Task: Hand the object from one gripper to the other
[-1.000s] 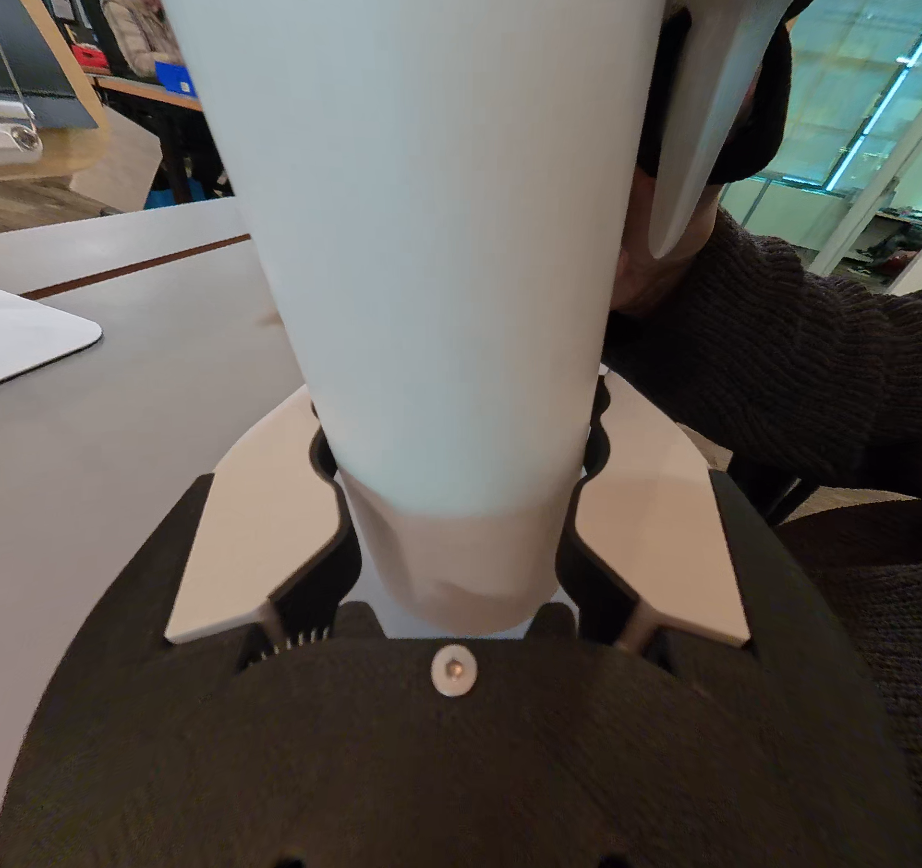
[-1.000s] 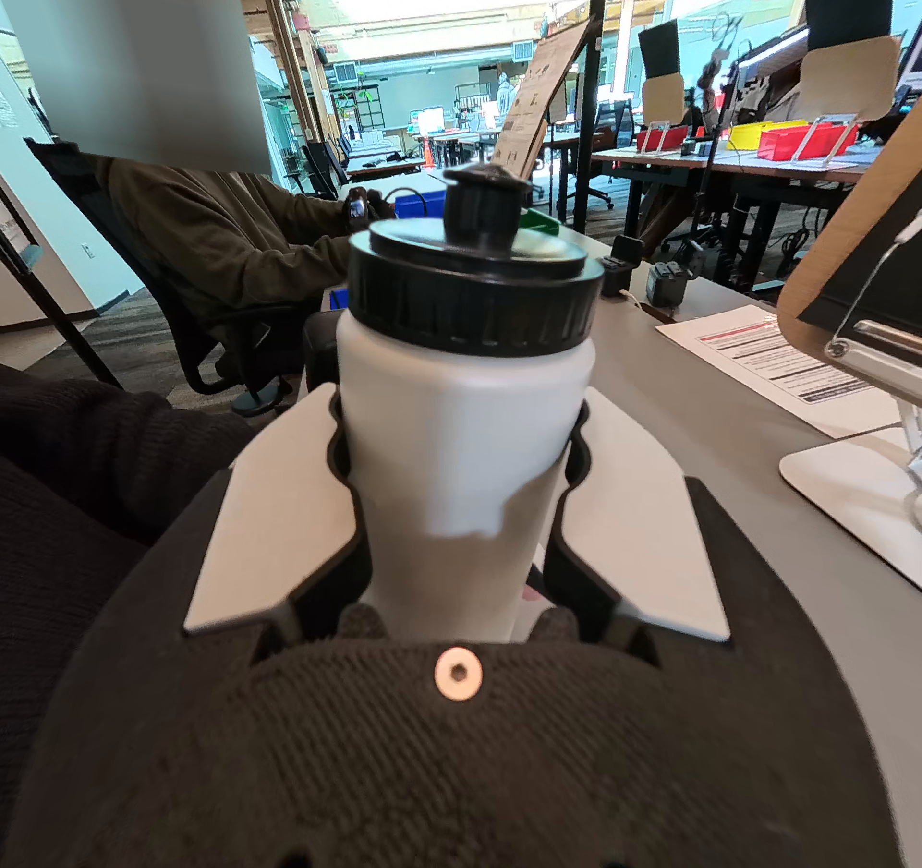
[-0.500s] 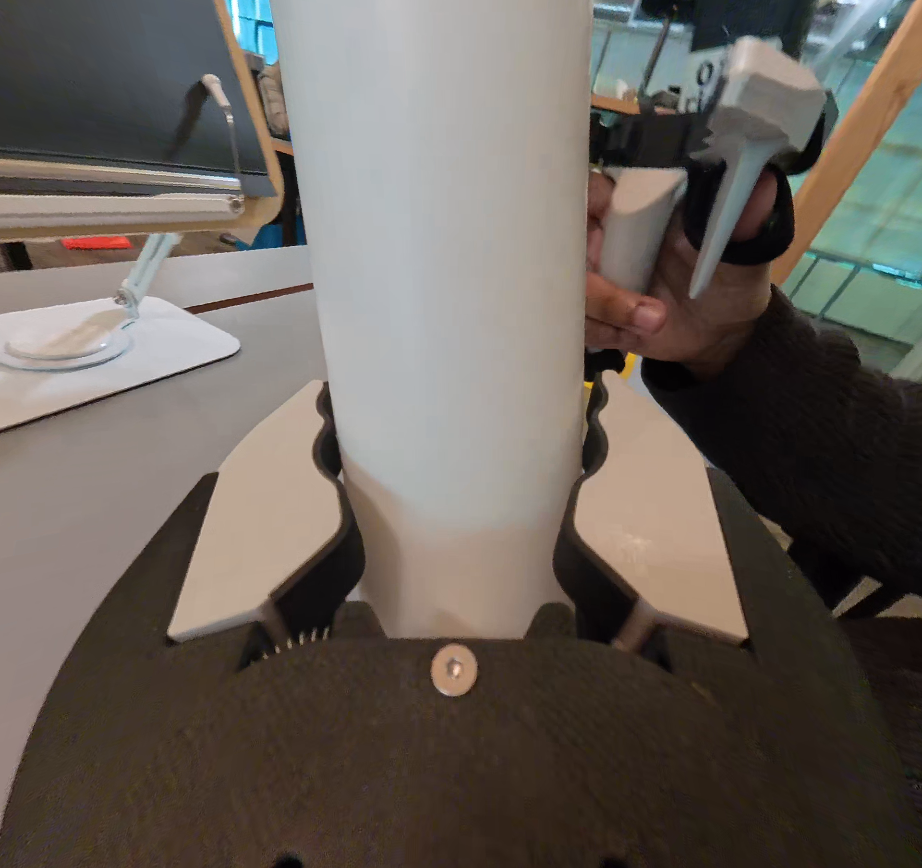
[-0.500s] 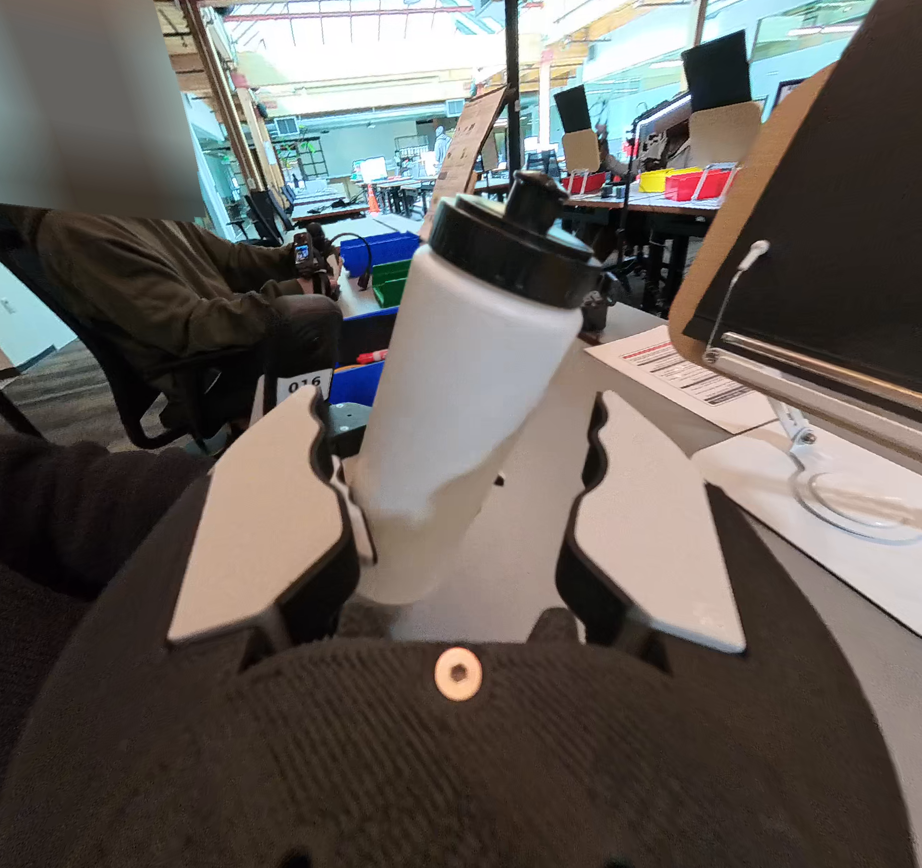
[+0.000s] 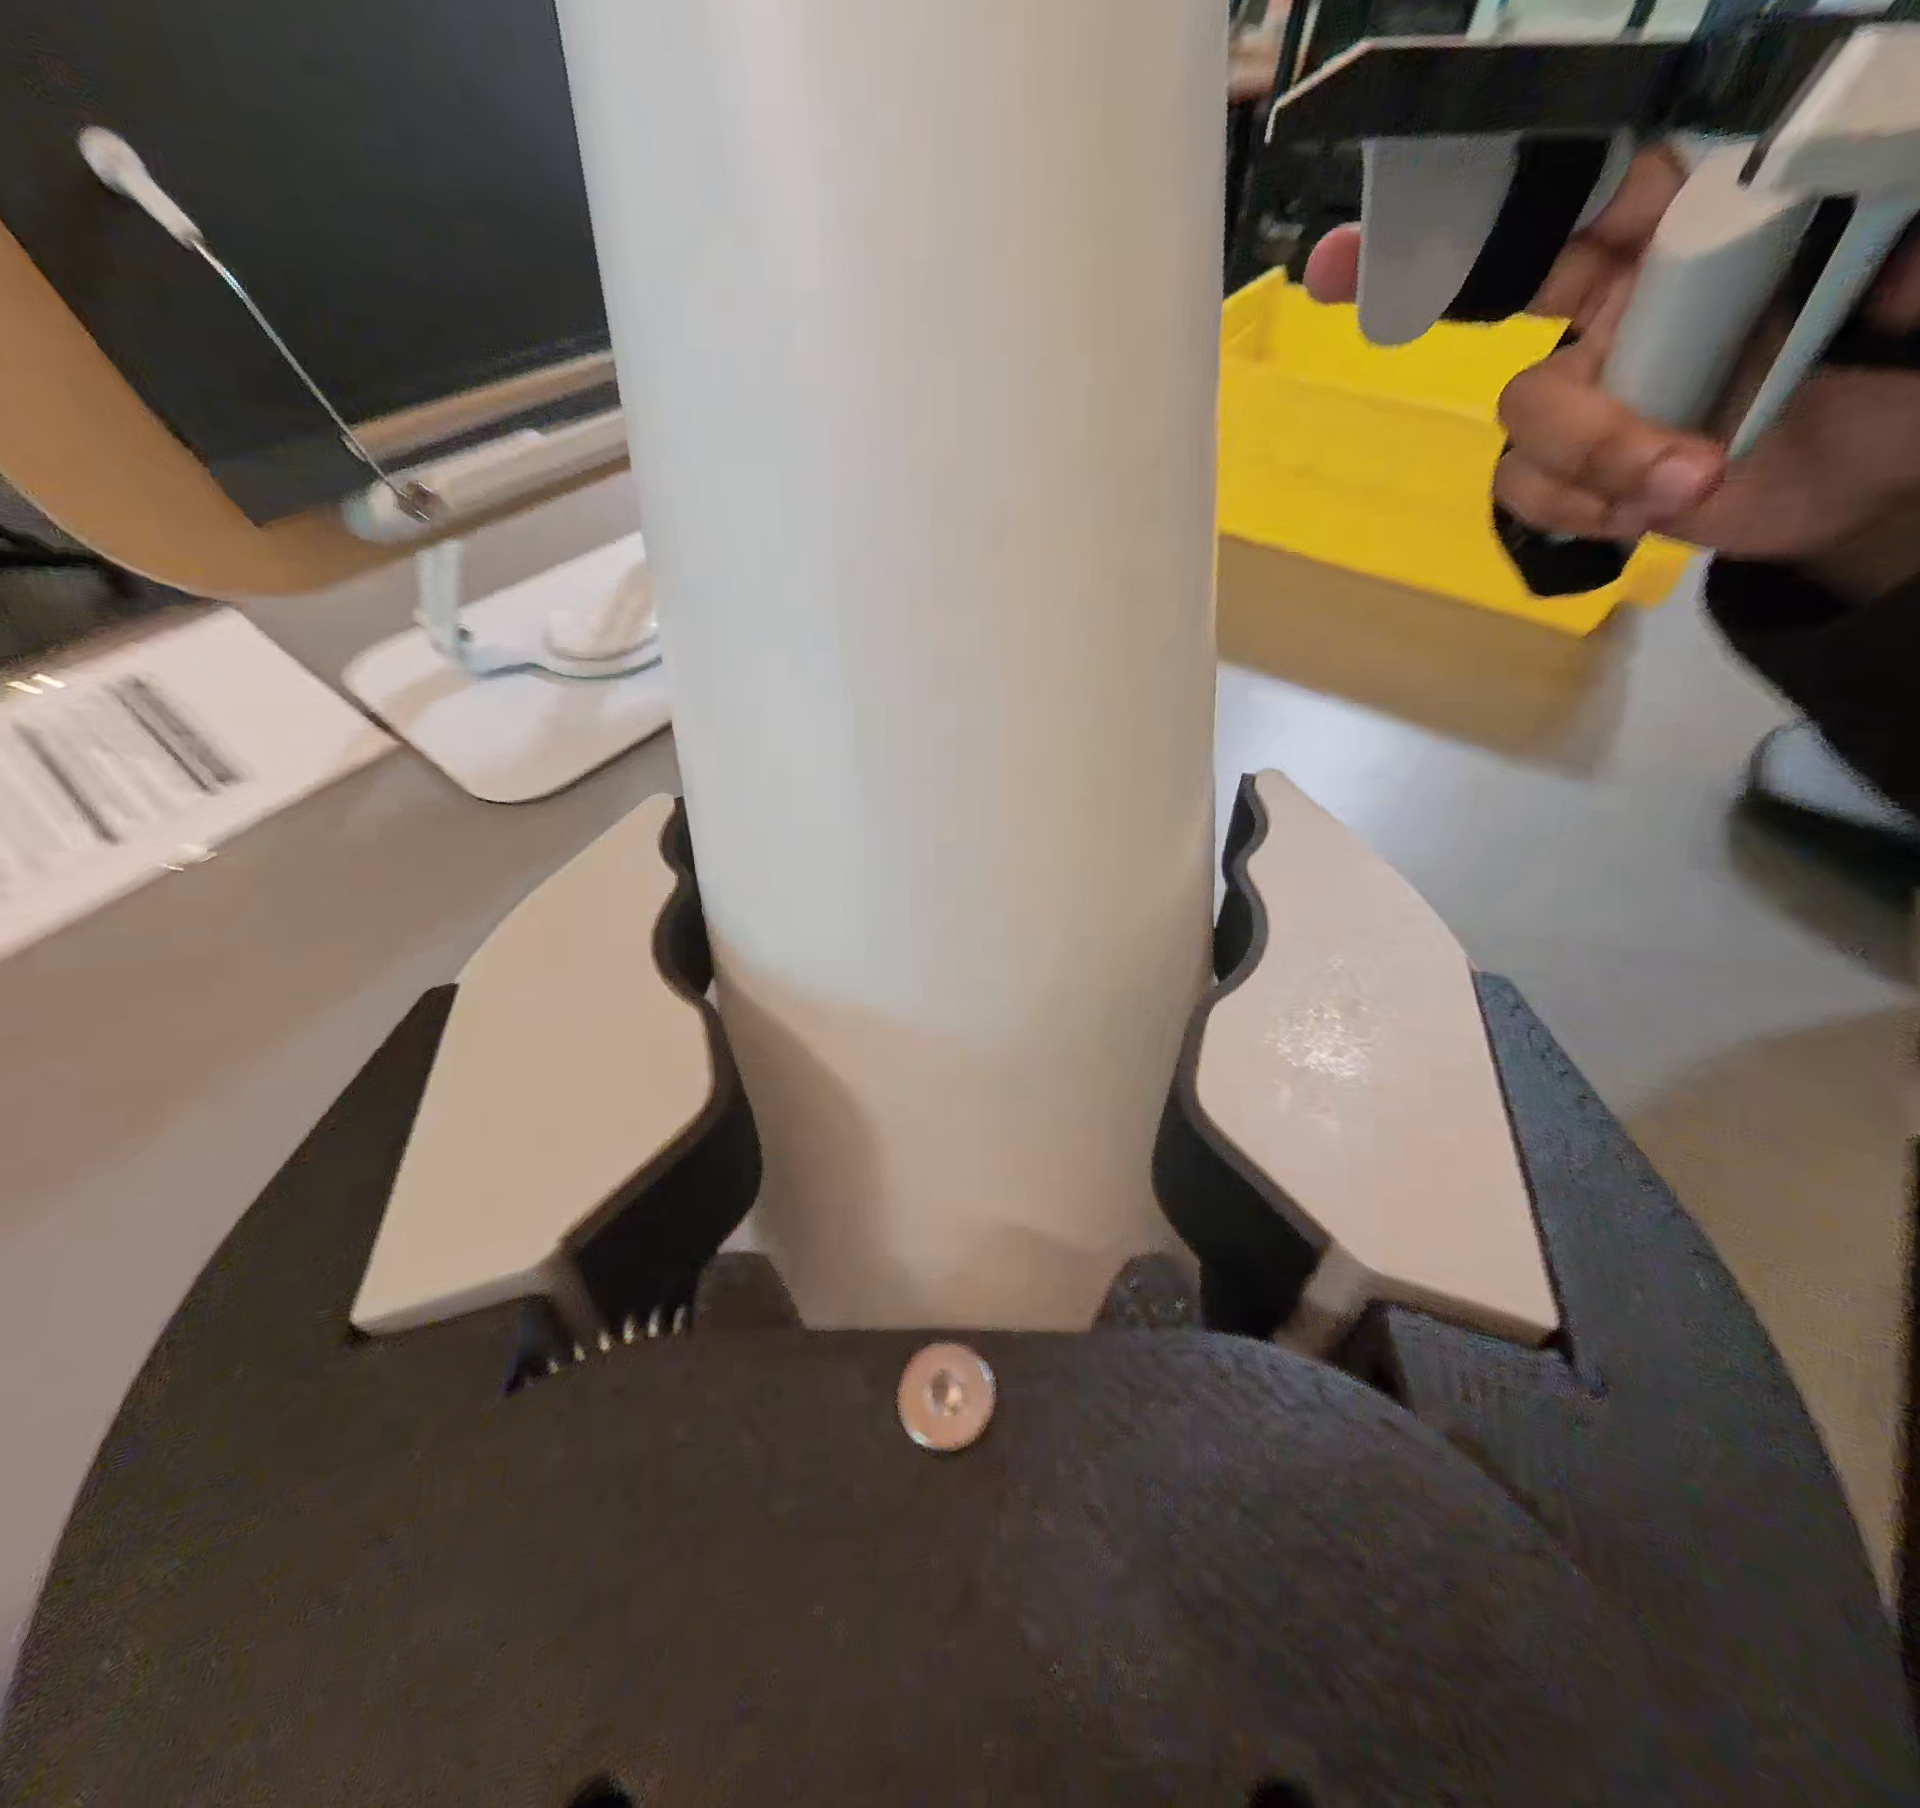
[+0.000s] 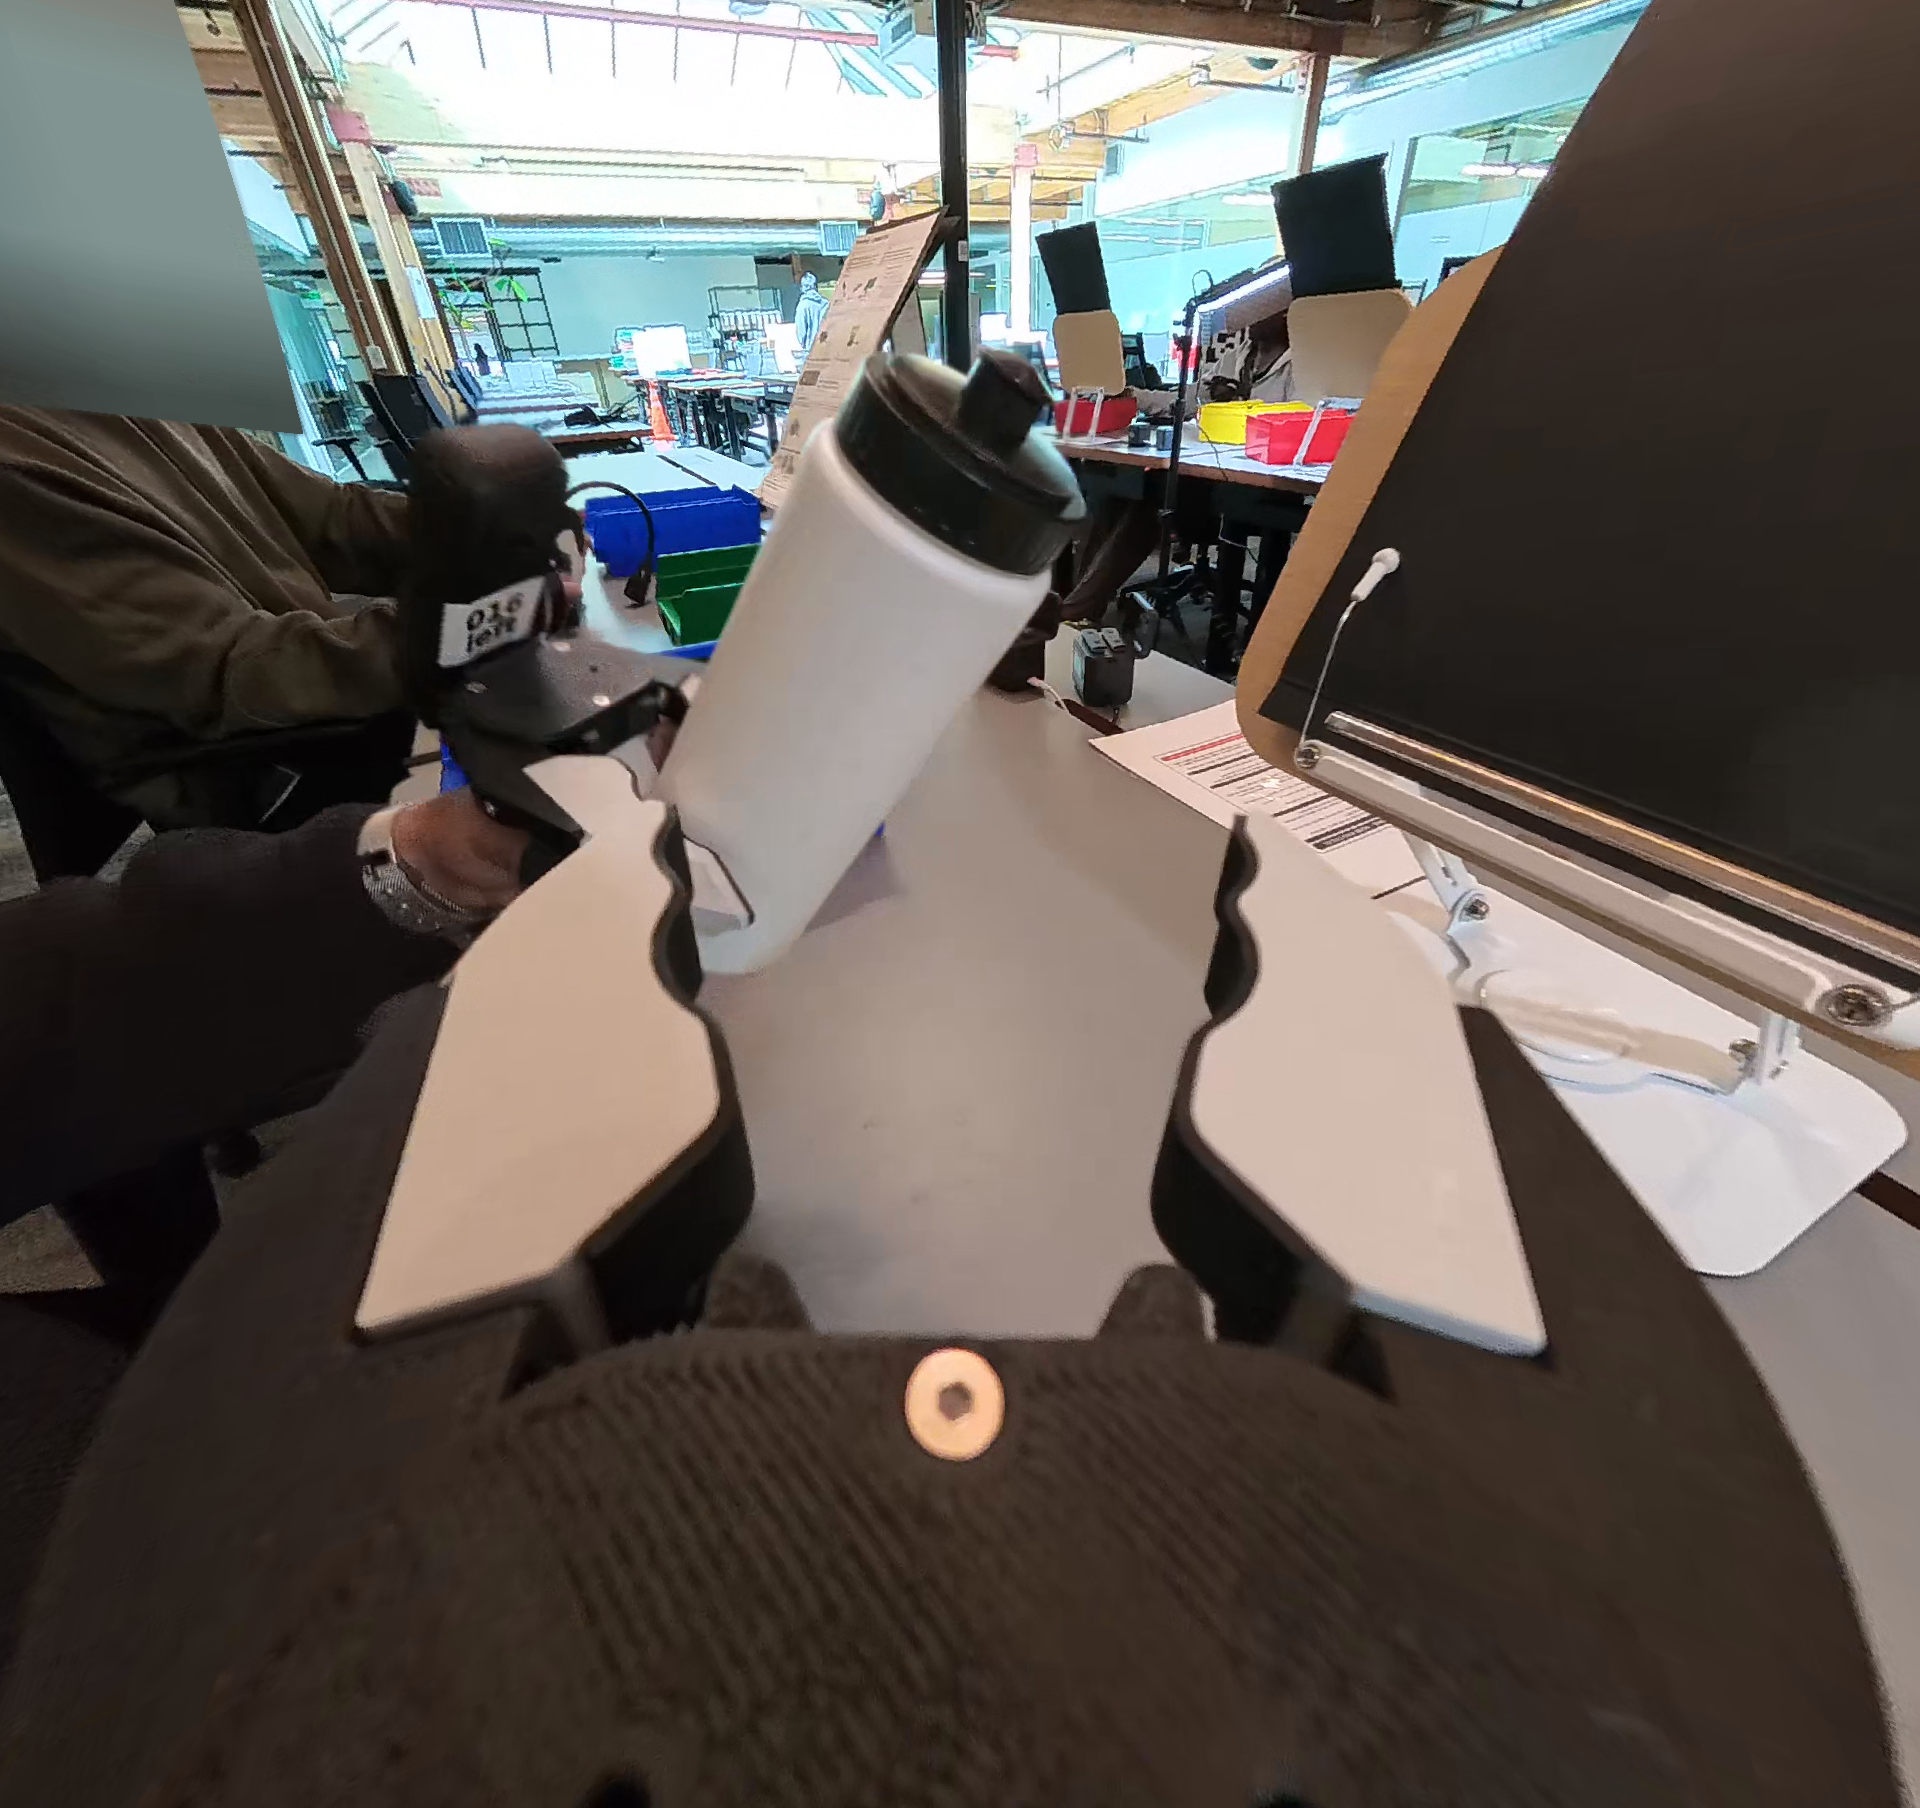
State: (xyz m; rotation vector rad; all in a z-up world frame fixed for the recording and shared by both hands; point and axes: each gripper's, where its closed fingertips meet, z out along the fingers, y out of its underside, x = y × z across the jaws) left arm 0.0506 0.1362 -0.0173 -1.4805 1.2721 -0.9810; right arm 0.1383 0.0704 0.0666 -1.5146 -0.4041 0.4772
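Since half a second ago the right tongs have let go and drawn back, spread and empty; the bottle now sits tilted ahead-left of them, its base pinched in the left tongs. Smooth, stiff plastic, probably light and slippery: hold it low on the body, below the black cap. Grey table lies beneath, a tablet stand right of the right tongs, a yellow bin ahead-right of the left.

Printed tag on left gripper

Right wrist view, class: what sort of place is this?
Probably a large open workshop or lab: rows of worktables recede into the hall, coloured parts bins sit on them, and exposed wooden roof beams with skylights run overhead.
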